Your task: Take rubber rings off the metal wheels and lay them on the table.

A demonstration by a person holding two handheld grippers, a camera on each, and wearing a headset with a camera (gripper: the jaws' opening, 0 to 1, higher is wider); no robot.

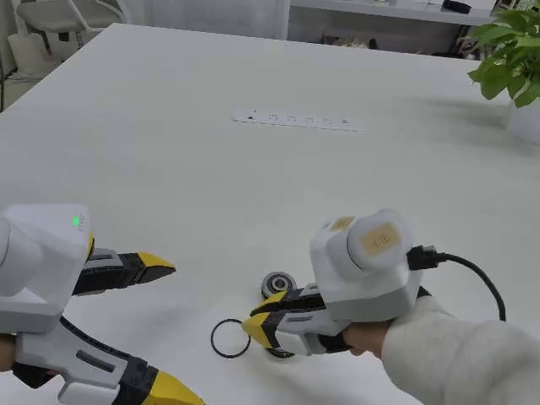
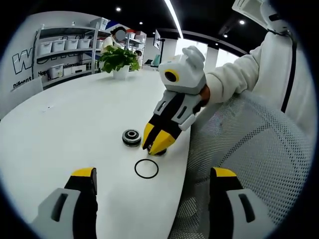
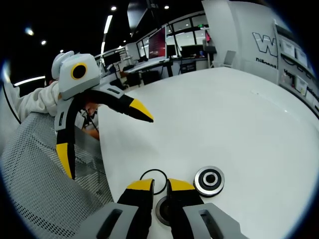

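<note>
A loose black rubber ring lies flat on the white table. Just beyond it rests a metal wheel with a dark ring around it. My right gripper points down at a second wheel beside the loose ring, its jaws shut on that wheel. My left gripper hovers to the left of the ring, open wide and holding nothing.
A white power strip lies mid-table, farther away. A potted plant stands at the far right corner. A mesh chair sits at the near table edge, close to the wheels.
</note>
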